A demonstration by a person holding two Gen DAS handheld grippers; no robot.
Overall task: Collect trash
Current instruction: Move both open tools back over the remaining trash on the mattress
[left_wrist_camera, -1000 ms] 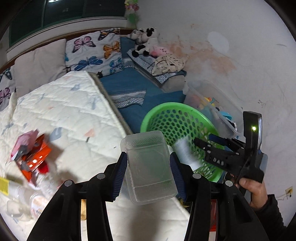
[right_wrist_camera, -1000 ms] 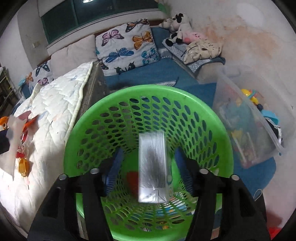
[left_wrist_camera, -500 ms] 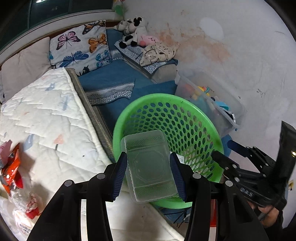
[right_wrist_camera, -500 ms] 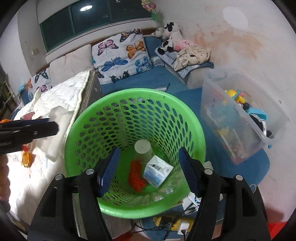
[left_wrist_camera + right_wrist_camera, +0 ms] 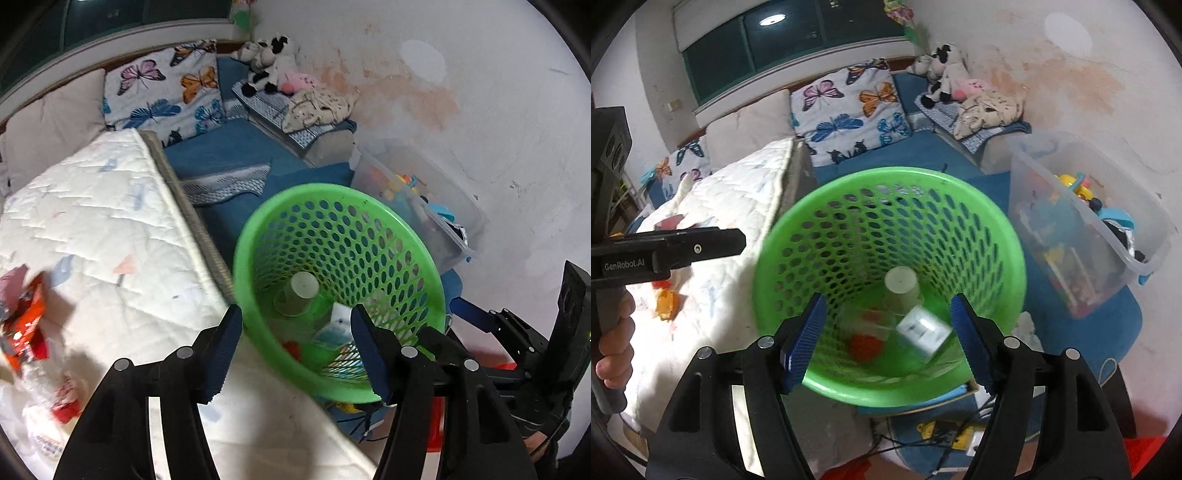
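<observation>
A green perforated basket (image 5: 258,236) (image 5: 886,181) stands beside the white mattress (image 5: 92,221). It holds a paper cup (image 5: 902,283), a small white carton (image 5: 923,330), an orange scrap (image 5: 864,345) and a faint clear plastic container (image 5: 866,321). My left gripper (image 5: 295,349) is open and empty above the basket's near rim. My right gripper (image 5: 888,343) is open and empty over the basket; it also shows in the left wrist view (image 5: 491,325). Red and orange wrappers (image 5: 26,325) and crumpled plastic lie on the mattress at the left.
A clear storage bin of toys (image 5: 1082,229) stands right of the basket against the wall. Butterfly pillows (image 5: 849,110), stuffed toys (image 5: 945,77) and blue bedding lie behind. Cables and a yellow object (image 5: 942,432) lie on the floor below the basket.
My left gripper has opened and let go of the clear plastic container, which now lies in the basket. The carton dropped by my right gripper has settled at the bottom.
</observation>
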